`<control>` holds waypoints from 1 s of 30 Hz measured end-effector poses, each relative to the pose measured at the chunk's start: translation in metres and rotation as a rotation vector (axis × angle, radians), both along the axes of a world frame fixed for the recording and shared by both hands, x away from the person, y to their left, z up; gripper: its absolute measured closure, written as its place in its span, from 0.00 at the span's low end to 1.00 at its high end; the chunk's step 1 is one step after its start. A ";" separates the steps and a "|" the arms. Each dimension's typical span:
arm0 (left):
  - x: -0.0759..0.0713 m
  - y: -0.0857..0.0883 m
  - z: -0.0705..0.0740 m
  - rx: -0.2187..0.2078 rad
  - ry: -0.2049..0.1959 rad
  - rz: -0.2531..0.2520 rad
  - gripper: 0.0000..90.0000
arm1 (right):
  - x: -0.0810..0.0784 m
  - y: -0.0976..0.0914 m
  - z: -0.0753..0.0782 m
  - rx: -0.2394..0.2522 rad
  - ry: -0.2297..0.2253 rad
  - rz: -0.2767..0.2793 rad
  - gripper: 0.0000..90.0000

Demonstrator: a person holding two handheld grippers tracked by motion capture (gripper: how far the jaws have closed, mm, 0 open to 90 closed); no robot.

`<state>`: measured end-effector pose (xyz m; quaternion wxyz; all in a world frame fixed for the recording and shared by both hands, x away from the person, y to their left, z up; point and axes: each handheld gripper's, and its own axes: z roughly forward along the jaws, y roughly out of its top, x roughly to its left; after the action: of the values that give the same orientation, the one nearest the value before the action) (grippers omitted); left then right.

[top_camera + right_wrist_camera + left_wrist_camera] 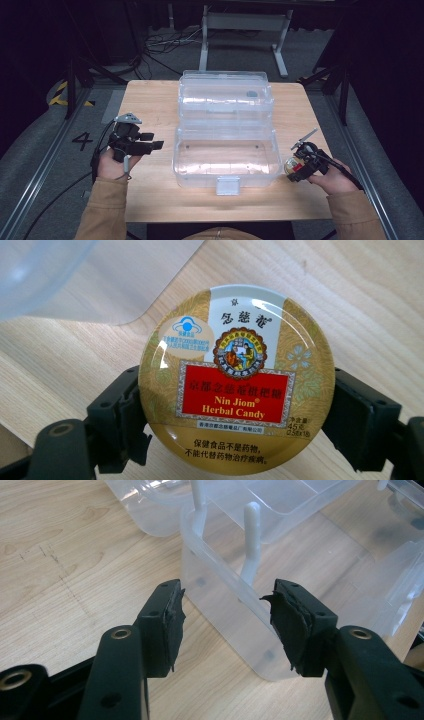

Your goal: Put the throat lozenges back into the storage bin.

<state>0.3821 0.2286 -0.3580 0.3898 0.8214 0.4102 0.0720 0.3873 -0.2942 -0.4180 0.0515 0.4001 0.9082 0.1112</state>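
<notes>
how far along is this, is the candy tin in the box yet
Not yet. Done: the clear plastic box stands open on the table, lid swung back, and the right tongs have gripped the round herbal candy tin by its sides. In hand: the tin is held just right of the box, outside it. The left tongs are open and empty beside the box's left wall. Left, likely: moving the tin over the base and releasing it.

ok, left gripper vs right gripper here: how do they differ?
The left gripper is open with nothing between its jaws; the right gripper is shut on the round candy tin. The left gripper sits at the left side of the clear box, the right gripper at its right side. In the gripper views the left looks at the box wall, the right at the tabletop. Both are hand-held with black jaws.
</notes>
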 end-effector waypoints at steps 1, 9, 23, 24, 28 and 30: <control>0.000 0.000 0.000 0.002 -0.001 -0.002 0.52 | 0.000 0.000 0.002 0.001 -0.006 0.001 0.23; 0.000 0.002 -0.001 0.000 0.003 0.005 0.52 | 0.002 -0.003 0.020 0.010 -0.030 0.003 0.23; 0.001 0.003 -0.001 0.005 0.002 0.004 0.52 | 0.004 0.003 0.050 0.029 -0.085 0.042 0.23; 0.001 0.003 -0.001 0.006 0.003 0.003 0.52 | 0.004 0.004 0.052 0.033 -0.088 0.047 0.23; 0.001 0.003 -0.001 0.004 0.001 0.007 0.52 | 0.004 0.013 0.061 0.042 -0.098 0.077 0.23; 0.001 0.004 -0.001 0.003 0.002 0.008 0.52 | 0.005 0.017 0.064 0.043 -0.102 0.087 0.23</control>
<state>0.3830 0.2323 -0.3589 0.3877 0.8205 0.4137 0.0734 0.3922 -0.2776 -0.3542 0.0841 0.3549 0.9184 0.1530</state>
